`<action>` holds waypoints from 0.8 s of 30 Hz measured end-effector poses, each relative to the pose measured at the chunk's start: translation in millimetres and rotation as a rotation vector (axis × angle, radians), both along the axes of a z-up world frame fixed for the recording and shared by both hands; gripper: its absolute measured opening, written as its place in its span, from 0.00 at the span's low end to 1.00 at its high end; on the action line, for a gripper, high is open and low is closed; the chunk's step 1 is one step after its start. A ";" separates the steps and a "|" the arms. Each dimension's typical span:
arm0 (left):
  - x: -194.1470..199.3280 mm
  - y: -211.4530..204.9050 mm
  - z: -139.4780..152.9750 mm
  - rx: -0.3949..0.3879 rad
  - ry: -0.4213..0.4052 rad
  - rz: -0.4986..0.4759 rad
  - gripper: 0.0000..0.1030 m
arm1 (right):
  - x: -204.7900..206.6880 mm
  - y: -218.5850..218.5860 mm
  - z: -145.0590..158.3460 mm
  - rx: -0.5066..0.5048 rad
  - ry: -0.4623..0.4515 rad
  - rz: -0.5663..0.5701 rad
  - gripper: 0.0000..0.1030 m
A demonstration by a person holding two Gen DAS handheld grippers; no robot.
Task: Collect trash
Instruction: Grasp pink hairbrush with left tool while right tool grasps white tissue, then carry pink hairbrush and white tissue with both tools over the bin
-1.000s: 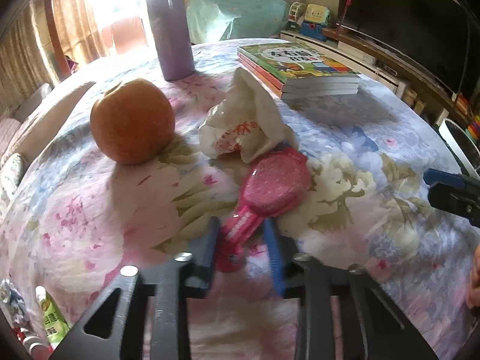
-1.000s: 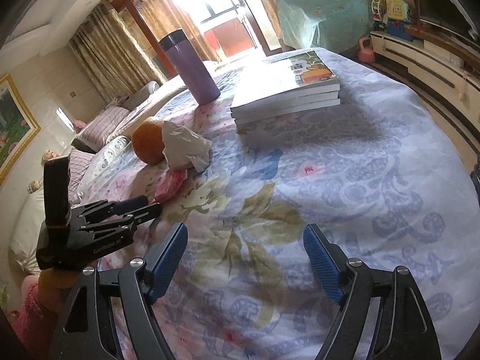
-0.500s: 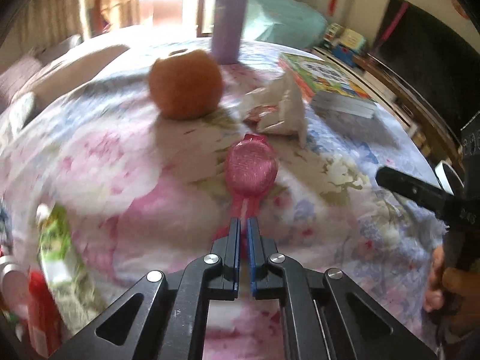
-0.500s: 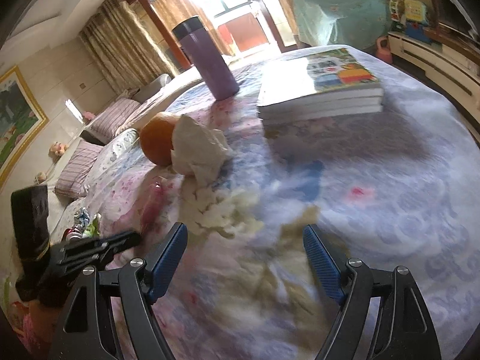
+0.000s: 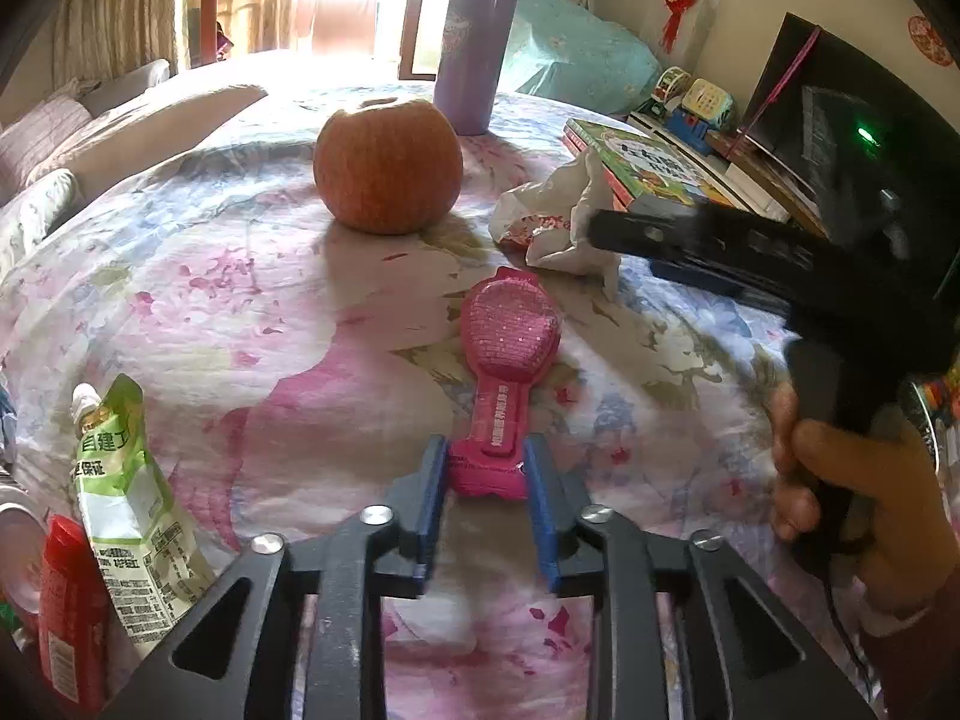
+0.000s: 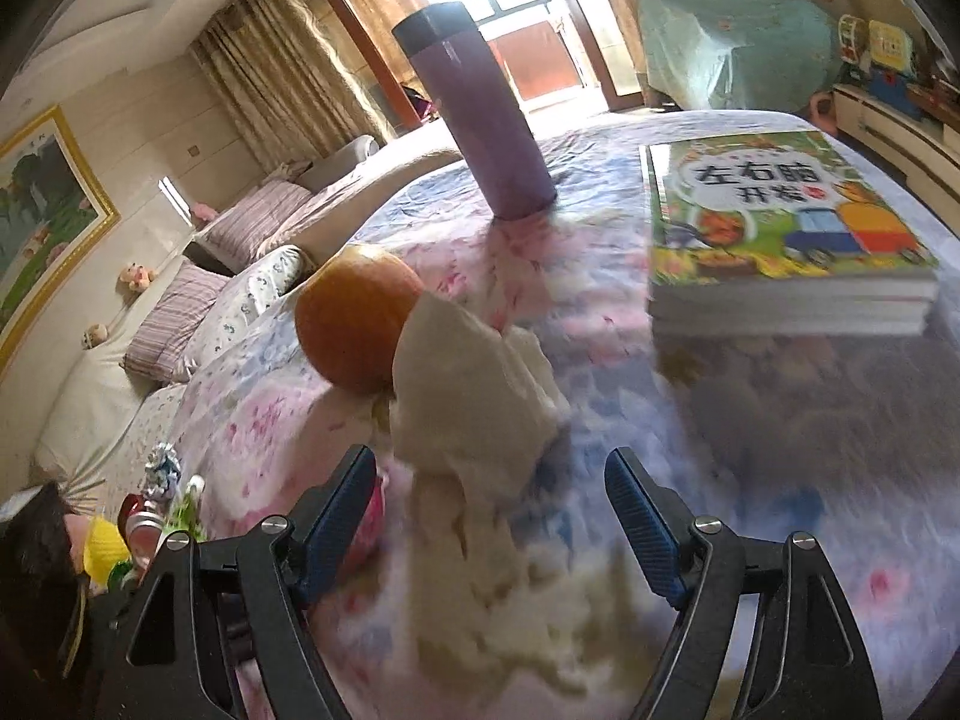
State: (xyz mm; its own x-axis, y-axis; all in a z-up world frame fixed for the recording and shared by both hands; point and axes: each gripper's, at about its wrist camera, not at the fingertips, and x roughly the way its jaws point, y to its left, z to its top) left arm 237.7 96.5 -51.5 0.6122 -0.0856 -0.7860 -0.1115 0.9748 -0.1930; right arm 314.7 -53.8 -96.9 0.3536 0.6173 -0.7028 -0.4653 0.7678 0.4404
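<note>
A crumpled white paper wrapper lies on the floral tablecloth; it also shows in the right wrist view, just ahead of my open right gripper. The right gripper also shows in the left wrist view, its tips at the wrapper. A pink hairbrush lies flat. My left gripper is open, its fingers on either side of the brush handle's end. A green drink pouch and a red packet lie at the table's left edge.
An orange apple stands behind the brush, left of the wrapper. A purple flask stands further back. A stack of books lies at the right. The tablecloth covers a round table.
My left gripper shut on the brush handle, then opened again. My right gripper moved left and forward up to the wrapper.
</note>
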 end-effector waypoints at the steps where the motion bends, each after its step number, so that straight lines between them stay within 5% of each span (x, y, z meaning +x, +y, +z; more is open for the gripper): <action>1: 1.0 -1.1 0.0 0.004 0.001 0.000 0.36 | 3.5 3.9 -0.8 -0.004 0.001 0.008 0.70; 4: 6.3 -5.8 1.1 0.017 -0.004 -0.010 0.42 | 10.7 14.0 -5.3 -0.021 0.004 0.029 0.56; 6: 11.3 -9.5 0.3 0.039 -0.005 -0.018 0.42 | 10.0 15.8 -4.1 -0.022 -0.011 0.038 0.33; 11: 25.5 -18.9 -7.2 0.092 0.013 -0.030 0.41 | -3.1 2.0 3.4 -0.020 -0.030 0.027 0.26; 17: 34.9 -26.1 -14.1 0.144 0.019 -0.029 0.25 | -19.8 -32.6 5.7 0.014 -0.008 -0.023 0.24; 18: 35.5 -26.7 -14.1 0.144 0.018 -0.030 0.19 | -24.7 -39.6 6.2 0.021 -0.006 -0.034 0.24; 24: 30.2 -31.6 -8.7 0.080 0.003 -0.033 0.18 | -51.9 -73.3 12.2 0.040 -0.007 -0.086 0.24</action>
State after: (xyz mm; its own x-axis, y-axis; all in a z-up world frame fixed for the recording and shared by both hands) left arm 267.9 64.8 -60.2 0.6077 -0.0423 -0.7930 -0.0800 0.9902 -0.1141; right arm 262.8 -127.1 -84.7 0.4113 0.6118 -0.6756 -0.4019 0.7870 0.4681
